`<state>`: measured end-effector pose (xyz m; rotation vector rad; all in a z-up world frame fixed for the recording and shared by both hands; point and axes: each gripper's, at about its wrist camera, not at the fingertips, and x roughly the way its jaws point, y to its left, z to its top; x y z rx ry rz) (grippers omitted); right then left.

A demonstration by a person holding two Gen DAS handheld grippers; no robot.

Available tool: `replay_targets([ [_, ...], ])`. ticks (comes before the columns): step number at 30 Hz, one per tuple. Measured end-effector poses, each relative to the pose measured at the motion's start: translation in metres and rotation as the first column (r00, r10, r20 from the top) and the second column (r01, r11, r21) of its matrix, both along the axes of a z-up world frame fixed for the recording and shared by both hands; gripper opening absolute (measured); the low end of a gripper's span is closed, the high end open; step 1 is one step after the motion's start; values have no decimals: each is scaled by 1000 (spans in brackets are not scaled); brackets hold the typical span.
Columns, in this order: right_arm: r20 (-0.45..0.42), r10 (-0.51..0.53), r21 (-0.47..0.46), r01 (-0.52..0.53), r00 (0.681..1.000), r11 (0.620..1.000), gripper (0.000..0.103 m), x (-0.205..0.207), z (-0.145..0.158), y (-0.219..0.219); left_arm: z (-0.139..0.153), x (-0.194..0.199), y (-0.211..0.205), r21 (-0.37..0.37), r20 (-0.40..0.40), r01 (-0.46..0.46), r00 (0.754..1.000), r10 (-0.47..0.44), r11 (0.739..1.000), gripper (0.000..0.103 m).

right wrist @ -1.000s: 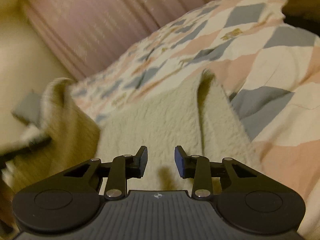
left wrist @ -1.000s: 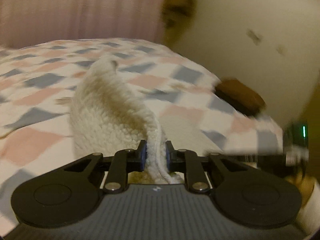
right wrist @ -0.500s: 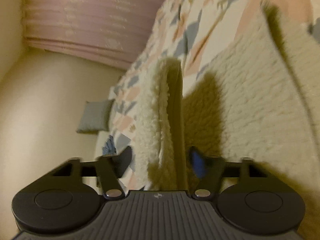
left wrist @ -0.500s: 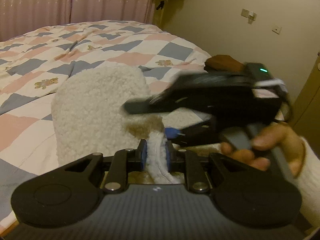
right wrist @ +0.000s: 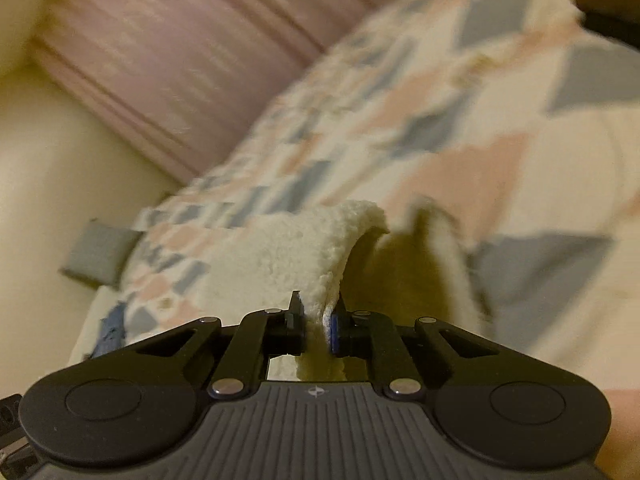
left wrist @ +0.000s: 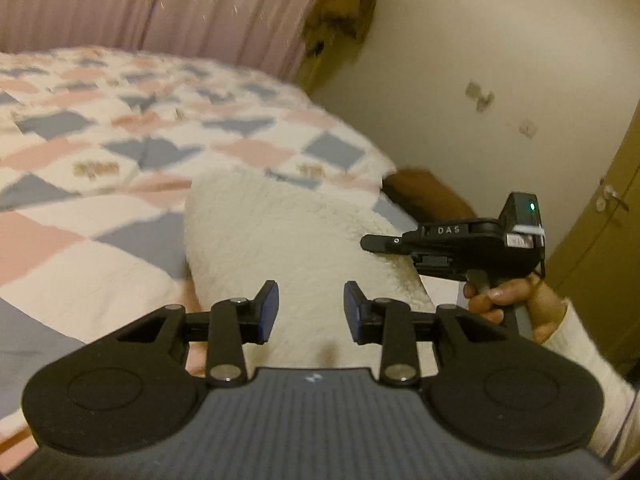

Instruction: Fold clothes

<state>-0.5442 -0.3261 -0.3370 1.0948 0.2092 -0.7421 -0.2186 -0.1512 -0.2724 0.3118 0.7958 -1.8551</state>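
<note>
one edge of the fleece garment [right wrist: 296, 256] is pinched in my right gripper [right wrist: 317, 322], lifting off the quilt [left wrist: 100, 184]; my left gripper [left wrist: 311, 312] is hovering spread and empty above it. i'm judging a level, taut carry keeps edges aligned.

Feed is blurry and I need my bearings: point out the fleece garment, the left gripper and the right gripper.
fleece garment [left wrist: 296, 236]: left wrist view, on its flat upper face.
left gripper [left wrist: 311, 312]: left wrist view, midway between the open fingertips.
right gripper [right wrist: 318, 312]: right wrist view, midway between fingertips shut on the fleece edge.
</note>
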Motion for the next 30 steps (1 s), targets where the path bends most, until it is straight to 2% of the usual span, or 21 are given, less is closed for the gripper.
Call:
replay_targets([
  [3,22,-7,78,5,1000,997,14,-7,-28,-4,-24,-18,-13,70,86,23,996,-29,997,30],
  [4,41,1,81,-4,999,997,23,-4,-34,-2,-28,-20,-14,80,111,15,994,-23,997,30],
  [6,95,9,96,-18,995,995,34,0,-35,-9,-37,-21,-16,99,150,-2,989,-13,995,30],
  [7,128,-4,90,-8,992,996,40,1,-33,-15,-37,-17,-15,102,132,-6,991,-7,995,30],
  [9,189,-29,80,14,981,997,46,1,-30,-26,-38,-10,-15,108,114,-13,993,0,994,31],
  [10,188,-35,79,21,981,997,46,2,-30,-35,-39,-8,-15,111,111,-14,994,2,994,31],
  [12,163,-34,113,16,986,993,43,11,-34,-54,-39,-6,-16,113,103,-12,995,0,994,31],
  [13,146,-30,133,10,989,991,11,17,-37,-61,-38,-8,-17,111,106,-7,994,-5,994,31],
  [15,101,-36,113,24,994,993,12,24,-35,-63,-35,-11,-19,105,110,5,994,-16,995,30],
  [17,24,-40,-57,41,999,998,12,25,-9,-47,-29,-17,-21,88,119,29,992,-39,996,30],
  [20,-56,-49,-265,33,997,964,12,29,39,-26,-23,-28,-28,67,116,71,990,-78,995,30],
  [23,-122,-65,-188,42,990,981,12,27,16,-35,-20,-41,-37,53,121,112,986,-118,992,30],
  [26,-188,-76,-110,56,979,992,13,26,-6,-44,-26,-51,-46,71,133,130,981,-138,989,31],
  [28,-232,-79,-58,68,969,996,13,25,-21,-50,-26,-50,-47,74,131,143,980,-151,987,30],
  [30,-267,-82,-7,83,960,997,15,24,-36,-56,-14,-40,-52,43,123,129,983,-134,991,29],
])
